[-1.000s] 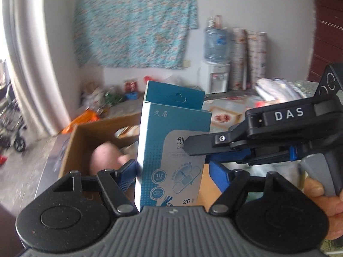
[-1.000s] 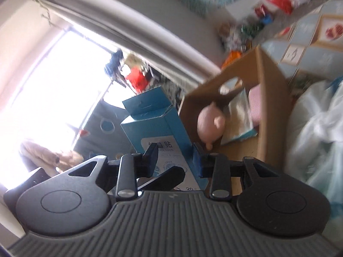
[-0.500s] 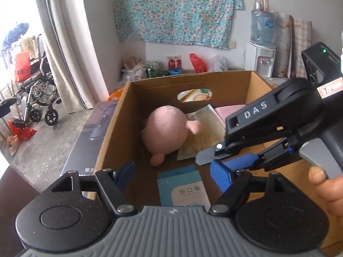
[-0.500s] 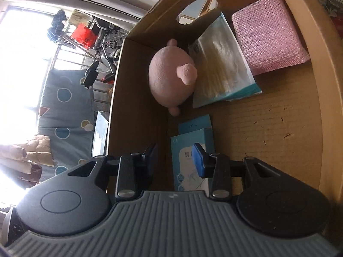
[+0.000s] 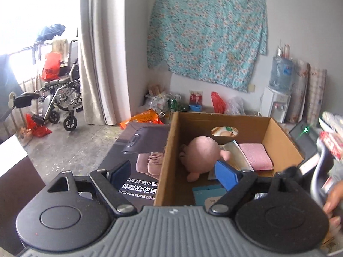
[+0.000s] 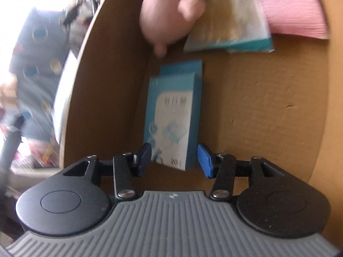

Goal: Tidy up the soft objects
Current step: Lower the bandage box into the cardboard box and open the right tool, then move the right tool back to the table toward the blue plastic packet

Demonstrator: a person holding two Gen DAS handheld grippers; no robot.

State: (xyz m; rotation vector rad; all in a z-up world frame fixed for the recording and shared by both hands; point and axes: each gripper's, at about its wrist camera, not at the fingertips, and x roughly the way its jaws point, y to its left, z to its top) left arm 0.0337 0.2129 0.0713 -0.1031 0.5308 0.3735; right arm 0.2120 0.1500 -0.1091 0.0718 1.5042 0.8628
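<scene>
Left wrist: the left gripper [image 5: 173, 171] opens wide with nothing between its fingers, above the carton's [image 5: 220, 121] left wall.

Right wrist: the right gripper [image 6: 174, 157] opens around the blue box [image 6: 173, 115], pads clear, on the carton floor by the left wall, near the pink plush [image 6: 167, 19].

The left gripper [image 5: 173, 171] has its jaws wide and opening, nothing between the pads; the left blue pad hangs over a dark printed carton [image 5: 137, 150], the right one over the cardboard box [image 5: 169, 145]; the carton lies just beside the box's left wall. Inside the box, a pink plush toy [image 5: 202, 153] rests near the left wall; a pink pad [image 5: 256, 156] lies by the right wall, a clear packet [image 5: 236, 154] between them; a blue box [image 5: 209, 192] lies flat at the near edge; a hand [image 5: 333, 199] shows at the right, blurred.
</scene>
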